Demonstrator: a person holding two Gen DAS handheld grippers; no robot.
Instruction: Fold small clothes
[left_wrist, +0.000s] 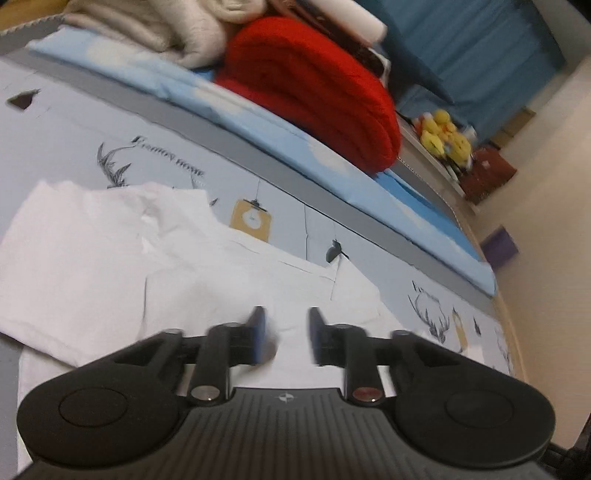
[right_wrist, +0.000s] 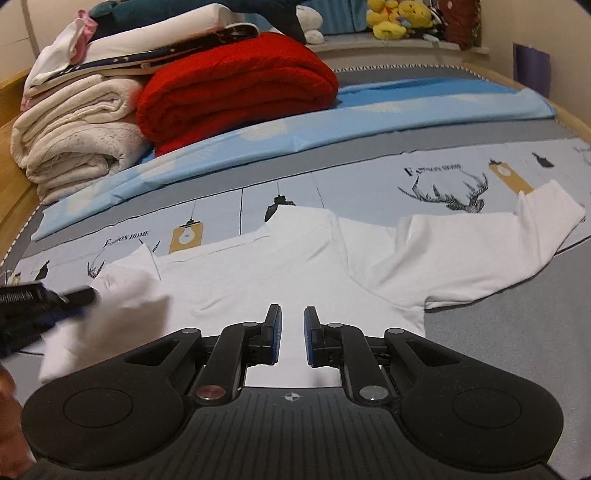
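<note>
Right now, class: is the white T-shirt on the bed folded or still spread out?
Mostly spread: the white T-shirt lies flat on the printed bedsheet, one sleeve stretched out sideways; only the opposite sleeve looks turned inward.

Dim indoor light, fisheye warping, left view motion-blurred

Both the left gripper (left_wrist: 284, 334) and the right gripper (right_wrist: 292, 334) are matte black, with ribbed bases bearing a small compass-like mark, round side discs, silver and red pivot caps, and blue-padded fingers (right_wrist: 313, 334)
</note>
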